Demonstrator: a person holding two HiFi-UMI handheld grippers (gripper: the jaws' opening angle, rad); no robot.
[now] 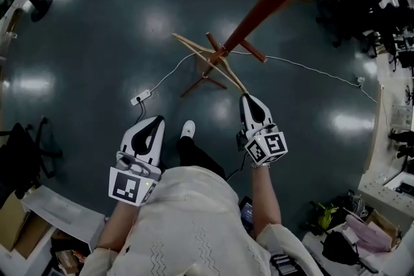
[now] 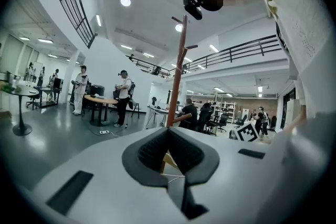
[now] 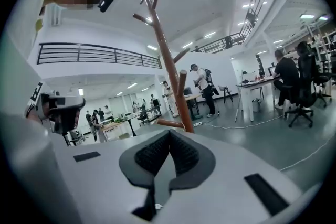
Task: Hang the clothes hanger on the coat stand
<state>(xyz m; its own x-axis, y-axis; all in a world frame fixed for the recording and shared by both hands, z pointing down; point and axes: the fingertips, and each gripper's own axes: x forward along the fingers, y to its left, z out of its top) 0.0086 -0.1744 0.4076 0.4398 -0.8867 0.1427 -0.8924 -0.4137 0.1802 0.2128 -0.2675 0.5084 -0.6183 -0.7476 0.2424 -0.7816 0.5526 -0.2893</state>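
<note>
1. Currently the right gripper (image 1: 247, 99) is keeping its jaws pressed together, and its own view is showing nothing between the dark pads (image 3: 157, 155).
2. The left gripper (image 1: 157, 121) is likewise holding its jaws together with nothing pinched, and it is hovering low at the person's left, well apart from the stand.
3. The wooden clothes hanger (image 1: 206, 60) is lying slantwise just ahead of the right gripper. Its near end is reaching right up to that gripper's tip, though contact cannot be told from the head view.
4. The hanger is crossing the reddish-brown coat stand (image 1: 272, 0) low on its pole, just above the spread legs; whether it is resting on a peg cannot be made out.
5. In the right gripper view the stand (image 3: 165, 55) is rising straight beyond the jaws, with a short peg (image 3: 170, 124) sticking out just past them.
6. A white cable (image 1: 304, 66) is trailing over the dark floor (image 1: 97, 42) past the stand's foot to a power strip (image 1: 141, 97).
</note>
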